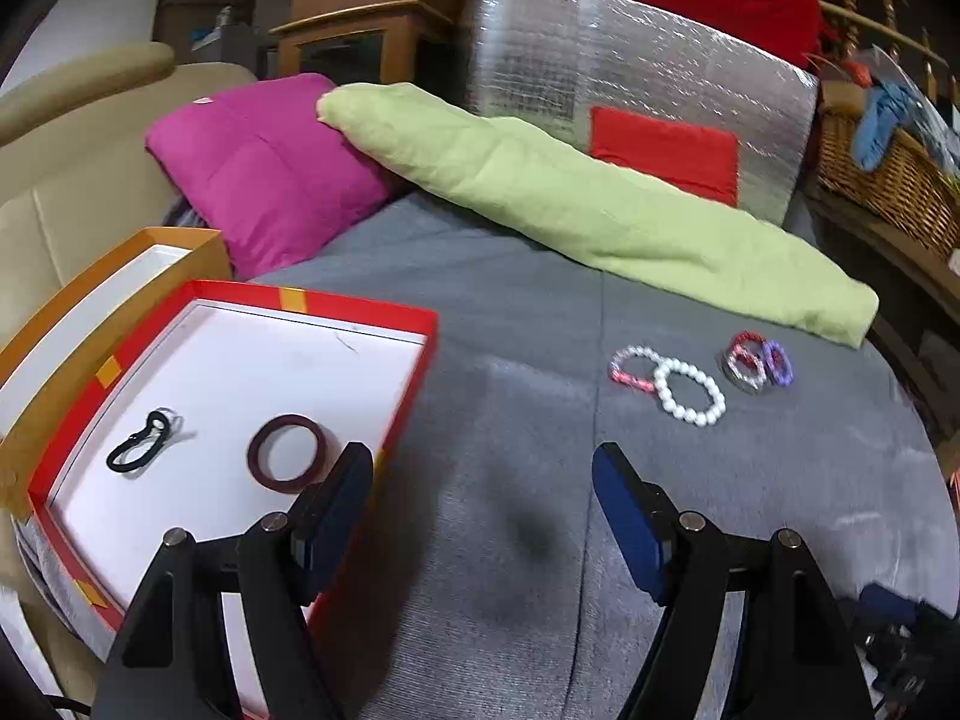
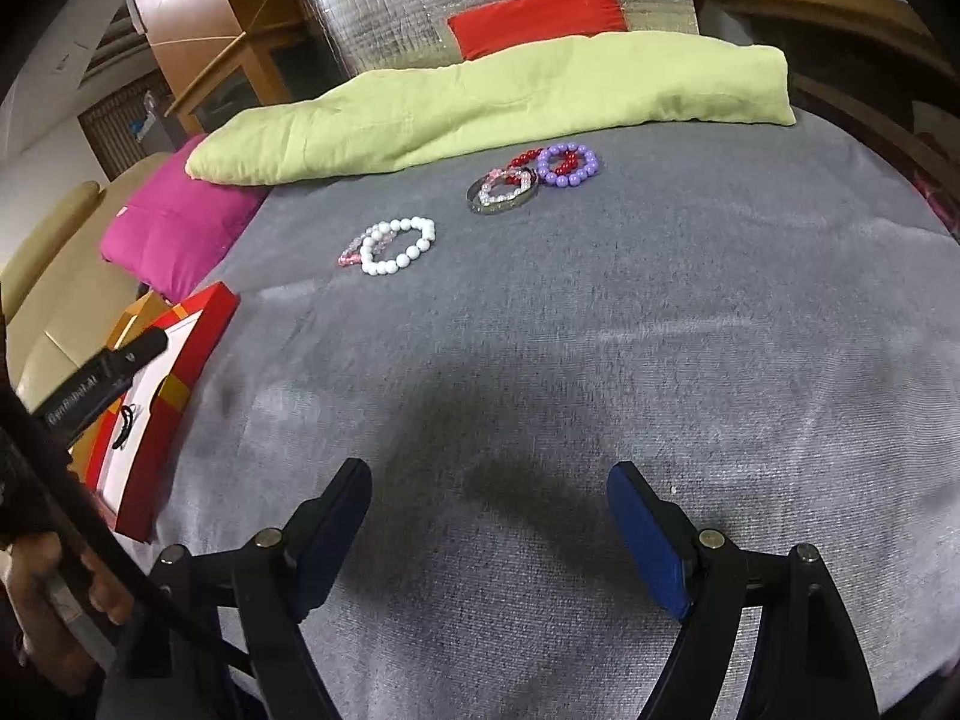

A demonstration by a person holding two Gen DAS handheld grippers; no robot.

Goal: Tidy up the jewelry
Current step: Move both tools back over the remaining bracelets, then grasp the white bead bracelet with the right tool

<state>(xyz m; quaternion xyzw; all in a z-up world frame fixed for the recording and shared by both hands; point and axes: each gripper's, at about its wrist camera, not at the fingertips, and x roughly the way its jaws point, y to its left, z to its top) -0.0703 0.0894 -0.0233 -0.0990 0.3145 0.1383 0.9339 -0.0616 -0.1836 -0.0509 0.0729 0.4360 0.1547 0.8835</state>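
Beaded bracelets on fuzzy grey cloth [image 2: 600, 330], both grippers agape, empty.
Glossy maroon bangle [image 1: 288, 453] lies in red-rimmed cardboard box [image 1: 360, 315]; left gripper [image 1: 483, 474], right gripper [image 2: 489, 489], white pearl bracelet [image 2: 399, 246].

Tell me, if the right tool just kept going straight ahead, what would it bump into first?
Probably only the grey blanket: the right tool is open and empty. Farther along, roughly in line, lies the bracelet cluster, though depth is unclear.

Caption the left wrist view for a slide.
Open left gripper beside red box holding maroon bangle and black hair tie; beaded bracelets wait on grey cloth.
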